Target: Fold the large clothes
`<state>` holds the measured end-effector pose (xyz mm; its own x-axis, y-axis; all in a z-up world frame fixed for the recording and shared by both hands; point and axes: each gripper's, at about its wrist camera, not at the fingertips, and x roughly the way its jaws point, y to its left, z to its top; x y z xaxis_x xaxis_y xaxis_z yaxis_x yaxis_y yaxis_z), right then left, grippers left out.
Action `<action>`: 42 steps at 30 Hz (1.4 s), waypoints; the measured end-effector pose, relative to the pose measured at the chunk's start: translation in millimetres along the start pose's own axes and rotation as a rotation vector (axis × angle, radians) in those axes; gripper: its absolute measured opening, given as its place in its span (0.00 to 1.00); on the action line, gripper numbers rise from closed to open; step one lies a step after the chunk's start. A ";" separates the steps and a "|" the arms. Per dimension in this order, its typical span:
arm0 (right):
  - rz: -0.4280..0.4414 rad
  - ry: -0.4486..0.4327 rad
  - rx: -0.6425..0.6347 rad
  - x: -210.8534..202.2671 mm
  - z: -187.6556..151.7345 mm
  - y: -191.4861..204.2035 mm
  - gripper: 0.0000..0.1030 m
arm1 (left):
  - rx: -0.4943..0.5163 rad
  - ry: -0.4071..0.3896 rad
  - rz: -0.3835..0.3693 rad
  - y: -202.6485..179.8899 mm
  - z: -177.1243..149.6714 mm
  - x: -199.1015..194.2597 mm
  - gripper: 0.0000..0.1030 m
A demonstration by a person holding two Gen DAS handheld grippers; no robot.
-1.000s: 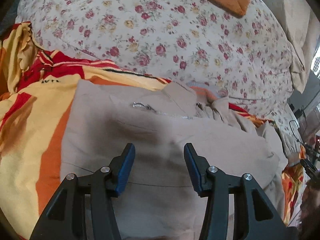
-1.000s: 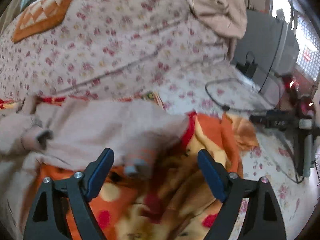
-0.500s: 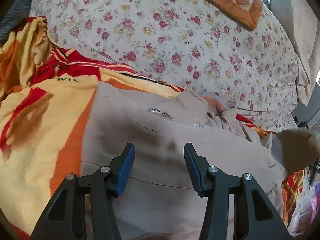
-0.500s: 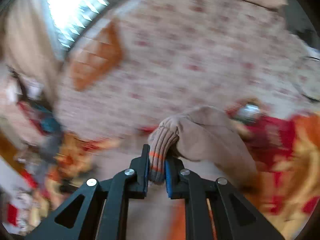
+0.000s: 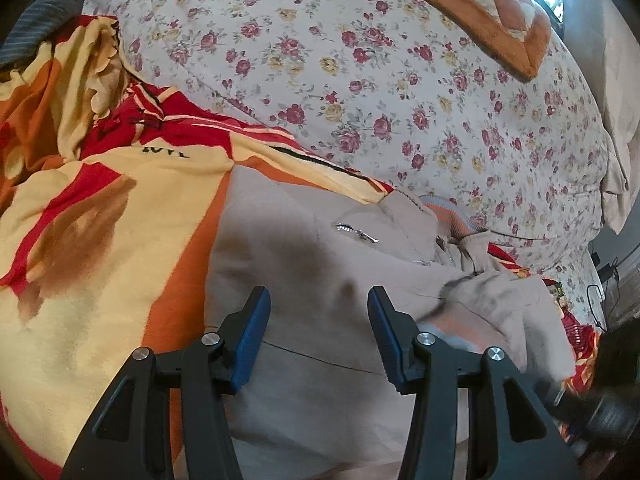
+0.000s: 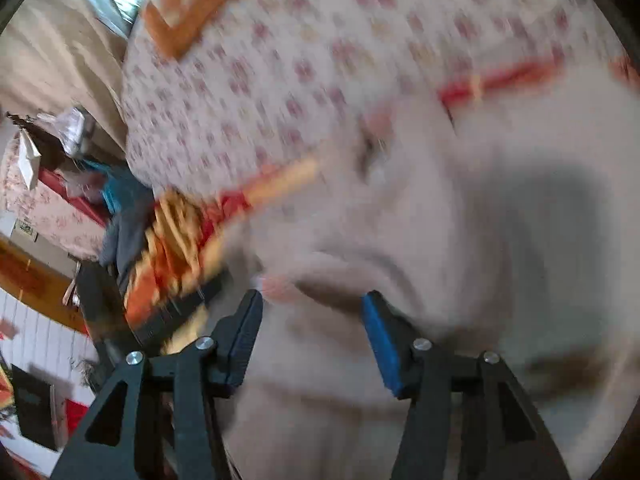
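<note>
Left tongs (image 5: 316, 312) hung agape over the jacket (image 5: 304, 264), gripping nothing. Right tongs (image 6: 310, 312) were also parted, empty, nearer the sleeve (image 5: 492, 312) folded across the body. Jacket lay crosswise on the bed (image 5: 400, 80).

Left hand-held gripper (image 5: 318, 300) and right hand-held gripper (image 6: 310, 300) both gape, gripping nothing.

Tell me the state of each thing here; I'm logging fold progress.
beige jacket: lying flat on the blanket, zipper closed.
sleeve: folded across the jacket's front.
left gripper: open, over the jacket.
right gripper: open, empty.
patterned blanket: spread under the jacket.
</note>
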<state>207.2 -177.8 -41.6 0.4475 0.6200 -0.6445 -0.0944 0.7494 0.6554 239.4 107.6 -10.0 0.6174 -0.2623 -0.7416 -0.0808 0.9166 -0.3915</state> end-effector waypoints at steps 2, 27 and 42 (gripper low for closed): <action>-0.045 0.005 -0.058 -18.9 -16.0 -5.9 0.54 | 0.010 0.002 -0.020 -6.6 -2.1 -0.6 0.39; -0.590 -0.106 -0.407 -50.9 -53.9 -30.3 0.83 | -0.186 0.197 -0.400 -75.7 -28.2 36.5 0.12; -0.534 -0.136 -0.380 -75.9 -55.9 -26.4 0.70 | -0.026 0.139 -0.100 26.2 -5.3 -1.9 0.25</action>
<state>126.0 -231.7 -31.9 0.6252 0.1254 -0.7703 -0.1245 0.9904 0.0602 231.9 130.4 -21.7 0.5097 -0.3926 -0.7655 -0.0453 0.8763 -0.4796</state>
